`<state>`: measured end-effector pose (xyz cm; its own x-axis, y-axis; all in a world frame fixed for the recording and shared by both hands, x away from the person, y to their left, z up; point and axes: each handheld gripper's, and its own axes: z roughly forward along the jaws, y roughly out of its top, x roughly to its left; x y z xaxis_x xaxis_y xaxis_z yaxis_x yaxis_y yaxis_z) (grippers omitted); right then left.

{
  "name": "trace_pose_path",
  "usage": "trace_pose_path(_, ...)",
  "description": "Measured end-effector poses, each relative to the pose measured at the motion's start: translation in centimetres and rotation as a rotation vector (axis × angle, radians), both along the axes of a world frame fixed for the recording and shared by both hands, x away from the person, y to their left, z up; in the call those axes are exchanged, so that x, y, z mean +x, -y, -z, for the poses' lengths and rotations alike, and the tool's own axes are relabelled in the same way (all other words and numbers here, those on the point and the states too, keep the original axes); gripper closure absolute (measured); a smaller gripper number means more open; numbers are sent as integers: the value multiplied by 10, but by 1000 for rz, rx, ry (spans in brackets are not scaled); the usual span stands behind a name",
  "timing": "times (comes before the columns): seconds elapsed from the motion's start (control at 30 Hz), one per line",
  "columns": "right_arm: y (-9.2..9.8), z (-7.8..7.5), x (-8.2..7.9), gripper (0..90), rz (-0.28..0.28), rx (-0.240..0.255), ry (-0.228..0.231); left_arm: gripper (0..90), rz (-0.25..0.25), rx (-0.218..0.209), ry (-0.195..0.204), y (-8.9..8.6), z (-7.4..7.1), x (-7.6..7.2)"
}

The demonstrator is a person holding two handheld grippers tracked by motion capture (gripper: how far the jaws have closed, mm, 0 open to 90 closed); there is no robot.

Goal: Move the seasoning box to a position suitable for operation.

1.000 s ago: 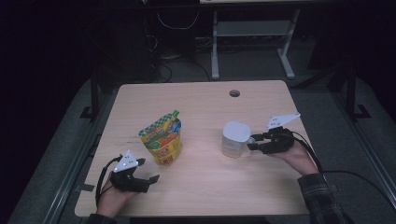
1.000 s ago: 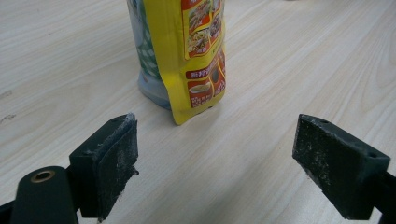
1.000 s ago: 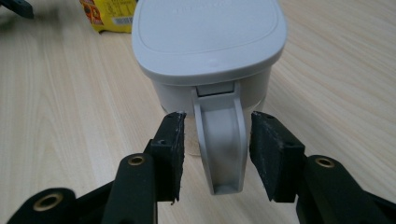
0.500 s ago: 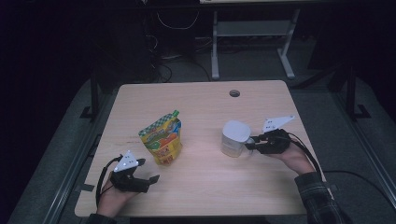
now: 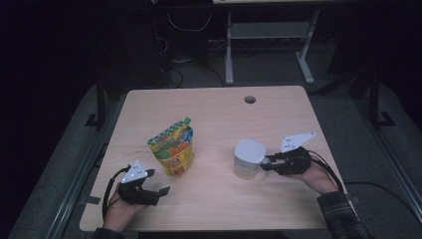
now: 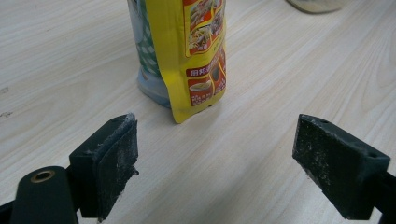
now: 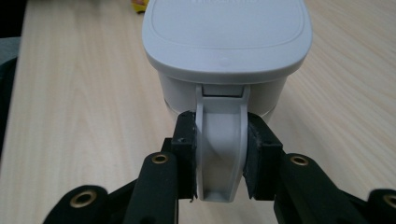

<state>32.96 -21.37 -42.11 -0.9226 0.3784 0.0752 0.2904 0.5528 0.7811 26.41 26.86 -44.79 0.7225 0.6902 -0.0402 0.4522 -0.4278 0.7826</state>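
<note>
At the near left corner of the wooden table (image 5: pixel 209 107), the person's left hand rests with the left gripper (image 5: pixel 160 191) pointing toward the middle of the tabletop. Its two black jaws stand spread wide with nothing between them; in the left gripper view the bare wood shows in the gap, and the dusty pads (image 6: pixel 117 161) touch nothing.

Just ahead of those jaws, a little way off, stands a yellow snack pouch (image 5: pixel 172 151), upright, with a green checked top edge and printed food pictures on its front. Up close (image 6: pixel 196 51) its lower corner meets the table and it is clear of both jaws.

Further right, well apart from the pouch, sits a pale jug with a grey lid (image 5: pixel 248 158), upright on the wood. Its handle (image 7: pixel 221 149) faces the right hand, and the right gripper (image 5: pixel 269 163) has just been closing: its jaws now pinch that handle from both sides, pads (image 7: pixel 186 154) pressed flat against it. The grey three-cornered plate (image 5: pixel 296 141) stands above the right hand, and the cable trails off toward the table's right edge.
</note>
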Motion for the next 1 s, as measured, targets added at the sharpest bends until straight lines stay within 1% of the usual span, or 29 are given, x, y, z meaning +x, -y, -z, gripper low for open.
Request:
trace_pose_path(0.1,-3,0,-5,688,-20,4,-2,135,3,1,2,0,0,0)
trace_pose_path(0.23,-13,-1,-14,689,-73,1,-7,135,4,0,2,1,0,-1)
trace_pose_path(0.37,-22,-1,-21,688,-127,-9,3,135,4,-2,0,1,0,-1)
trace_pose_path(0.43,-25,-1,-23,684,-138,-13,5,135,5,0,-1,1,0,-1)
trace_pose_path(0.47,-26,-1,-23,675,-131,-10,-3,135,5,0,-2,1,0,-1)
trace_pose_path(0.5,-26,-1,-23,636,-122,-6,-17,135,4,-3,-2,1,0,-1)
trace_pose_path(0.53,-25,-1,-23,541,-103,6,-35,135,4,-3,0,1,0,-1)
trace_pose_path(0.57,-24,-1,-23,507,-77,13,-45,135,8,3,3,1,-1,-1)
trace_pose_path(0.6,-21,-1,-24,505,-64,22,-47,135,7,4,1,0,-1,-1)
trace_pose_path(0.67,-14,-1,-29,481,-14,36,-42,135,4,-3,4,0,-1,-1)
trace_pose_path(0.73,-6,-2,-33,506,18,50,-45,135,1,-3,3,0,-1,-1)
trace_pose_path(0.8,0,-2,-40,558,46,69,-52,135,0,-2,5,-1,-1,-2)
trace_pose_path(0.83,1,-2,-42,591,60,70,-54,135,-1,-2,6,-1,-2,-2)
trace_pose_path(0.87,4,-1,-47,633,73,81,-51,135,-1,-1,8,-1,-2,-2)
trace_pose_path(0.9,7,-1,-51,674,81,90,-58,135,-2,-2,10,-1,-2,-2)
trace_pose_path(1.0,10,-1,-62,815,78,120,-75,135,-4,-5,8,-1,-2,-2)
